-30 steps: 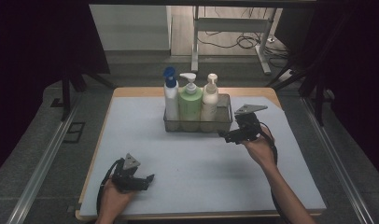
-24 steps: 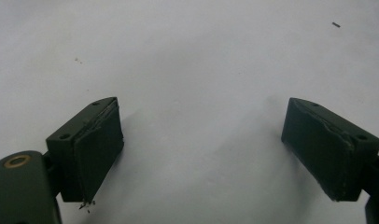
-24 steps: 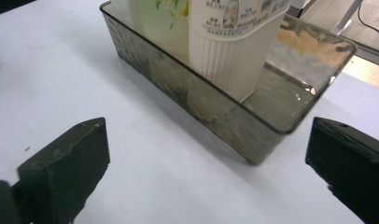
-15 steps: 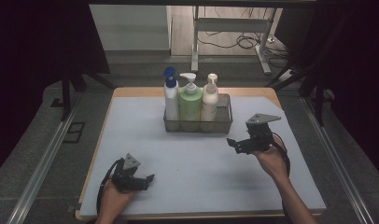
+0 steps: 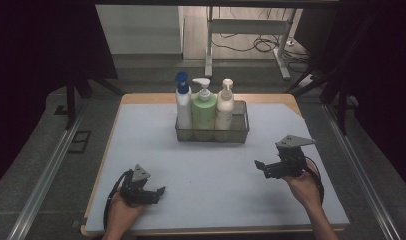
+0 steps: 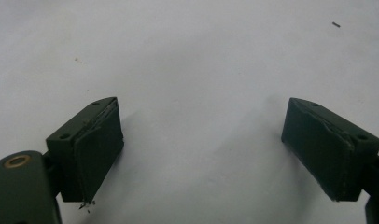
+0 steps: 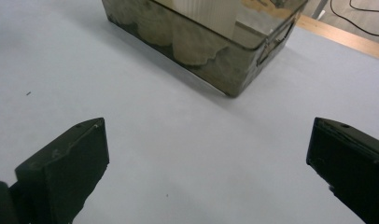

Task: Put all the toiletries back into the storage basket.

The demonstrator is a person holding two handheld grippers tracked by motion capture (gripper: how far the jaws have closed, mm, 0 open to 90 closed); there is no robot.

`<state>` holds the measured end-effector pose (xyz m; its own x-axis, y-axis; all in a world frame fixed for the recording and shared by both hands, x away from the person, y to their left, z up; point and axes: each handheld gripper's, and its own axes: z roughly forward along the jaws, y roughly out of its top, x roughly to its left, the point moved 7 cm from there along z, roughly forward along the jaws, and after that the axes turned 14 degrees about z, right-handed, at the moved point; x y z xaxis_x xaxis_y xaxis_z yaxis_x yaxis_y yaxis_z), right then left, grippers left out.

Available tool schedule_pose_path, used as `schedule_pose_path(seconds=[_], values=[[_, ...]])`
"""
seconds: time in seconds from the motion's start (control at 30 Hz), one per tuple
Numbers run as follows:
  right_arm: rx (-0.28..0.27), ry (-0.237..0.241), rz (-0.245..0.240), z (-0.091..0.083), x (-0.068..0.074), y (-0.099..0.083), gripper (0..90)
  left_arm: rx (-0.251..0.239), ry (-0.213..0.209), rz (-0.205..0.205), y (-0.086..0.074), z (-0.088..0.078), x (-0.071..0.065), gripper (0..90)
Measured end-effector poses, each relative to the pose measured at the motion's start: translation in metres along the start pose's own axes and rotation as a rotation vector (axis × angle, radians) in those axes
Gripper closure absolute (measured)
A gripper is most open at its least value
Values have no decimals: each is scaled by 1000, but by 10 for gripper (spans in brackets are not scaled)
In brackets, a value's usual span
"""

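**Right gripper backed off basket**

Right gripper [image 5: 263, 169] pulled back toward the person; fingers spread, empty. Left gripper [image 5: 158, 192] idle on desk [image 5: 216, 165], released. Basket [image 7: 215, 56] ahead of right fingers: stiff wire, bottle-heavy; grip the rim.

Pulled my right gripper [image 5: 261, 166] back from the wire basket [image 5: 239, 134], which it was right up against a sec ago. Now it's well apart, closer to the table's [image 5: 156, 150] near edge & right side, jaws wide open w/ nothing in them.
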<state>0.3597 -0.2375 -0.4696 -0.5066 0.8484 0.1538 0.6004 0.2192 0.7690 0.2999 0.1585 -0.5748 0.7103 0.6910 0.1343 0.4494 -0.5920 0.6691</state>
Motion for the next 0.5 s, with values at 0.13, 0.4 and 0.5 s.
schedule_pose_path(seconds=[0.13,0.4,0.5], values=[[5,-1,12,-1,-3,-15,0,0,0,0,0,0,0,122],[35,-16,14,4,-8,-46,0,-1,1,2,0,0,0,122],[39,-14,23,7,-10,-57,0,-1,1,2,0,0,0,122]])
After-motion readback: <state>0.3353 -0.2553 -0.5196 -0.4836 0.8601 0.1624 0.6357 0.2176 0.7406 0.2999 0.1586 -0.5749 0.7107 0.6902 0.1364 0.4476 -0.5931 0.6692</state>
